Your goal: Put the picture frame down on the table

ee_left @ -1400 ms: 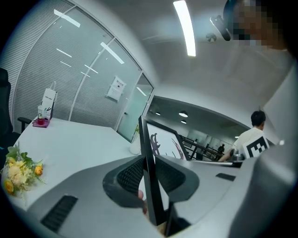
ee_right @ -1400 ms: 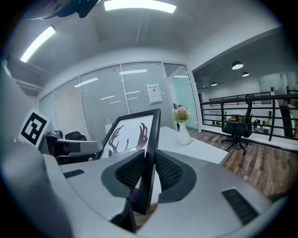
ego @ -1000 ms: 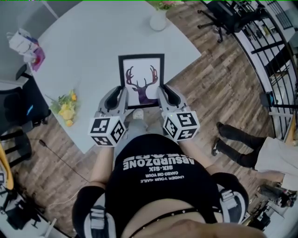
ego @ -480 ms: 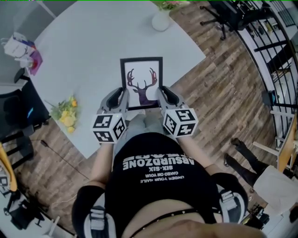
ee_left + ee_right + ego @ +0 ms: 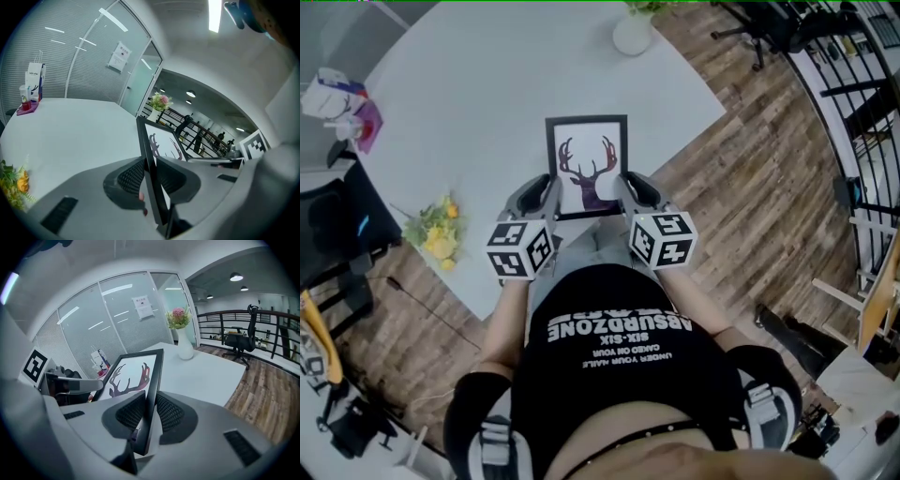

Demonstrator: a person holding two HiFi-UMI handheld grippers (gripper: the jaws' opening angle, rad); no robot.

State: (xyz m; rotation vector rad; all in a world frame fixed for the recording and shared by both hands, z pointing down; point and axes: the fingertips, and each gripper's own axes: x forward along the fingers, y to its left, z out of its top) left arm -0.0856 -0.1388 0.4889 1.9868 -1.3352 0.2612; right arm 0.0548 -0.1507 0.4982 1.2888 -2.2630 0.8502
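Note:
A black picture frame [image 5: 587,141] with a deer-head print hangs over the near part of the white table [image 5: 478,122], held at its two lower side edges. My left gripper [image 5: 549,190] is shut on the frame's left edge [image 5: 146,154], its ribbed pads pressed to both faces. On the opposite side my right gripper [image 5: 627,186] is shut on the right edge [image 5: 154,380] in the same way. The print [image 5: 126,376] faces upward and tilts toward me. I cannot tell whether the frame touches the tabletop.
A white vase with flowers [image 5: 633,33] stands at the table's far edge. Yellow flowers [image 5: 436,234] lie near the left edge. A paper bag and cup [image 5: 342,98] sit at the far left. Office chairs [image 5: 769,28] and a railing [image 5: 862,84] stand right on wood floor.
Both grippers have carried the frame forward and lower over the table; it looks a little smaller and farther from my body. The grips are unchanged.

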